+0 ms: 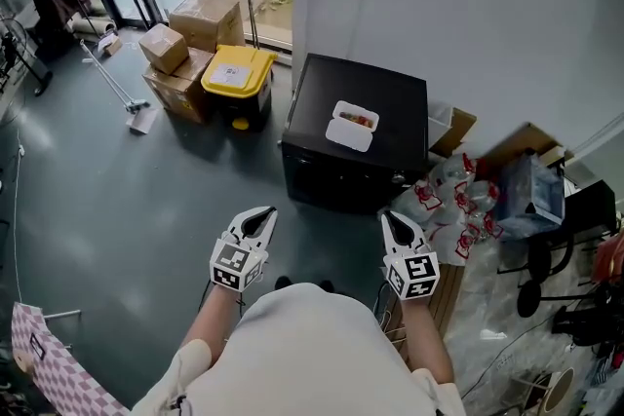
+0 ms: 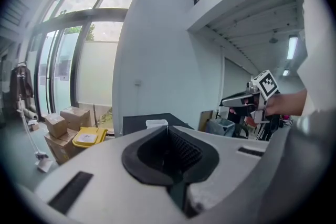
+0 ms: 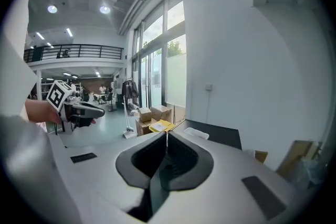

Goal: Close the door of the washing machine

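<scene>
The washing machine (image 1: 375, 97) is a black box against the white wall, with a white lidded container (image 1: 352, 126) on its top. Its dark front (image 1: 327, 182) faces me, and no door shows swung out from it. Both grippers are raised in front of my chest, short of the machine. My left gripper (image 1: 259, 220) and right gripper (image 1: 397, 226) are shut and empty. In the left gripper view the jaws (image 2: 168, 127) meet, with the machine's top (image 2: 137, 122) beyond. The right gripper view shows the same: shut jaws (image 3: 167, 134), the machine (image 3: 223, 135) ahead.
Cardboard boxes (image 1: 187, 42) and a yellow-lidded bin (image 1: 237, 73) stand left of the machine, with a mop (image 1: 123, 94) lying on the floor beyond. Plastic bags (image 1: 458, 202), a box and a black chair (image 1: 544, 260) crowd the right side. A checkered cloth (image 1: 44, 358) is at lower left.
</scene>
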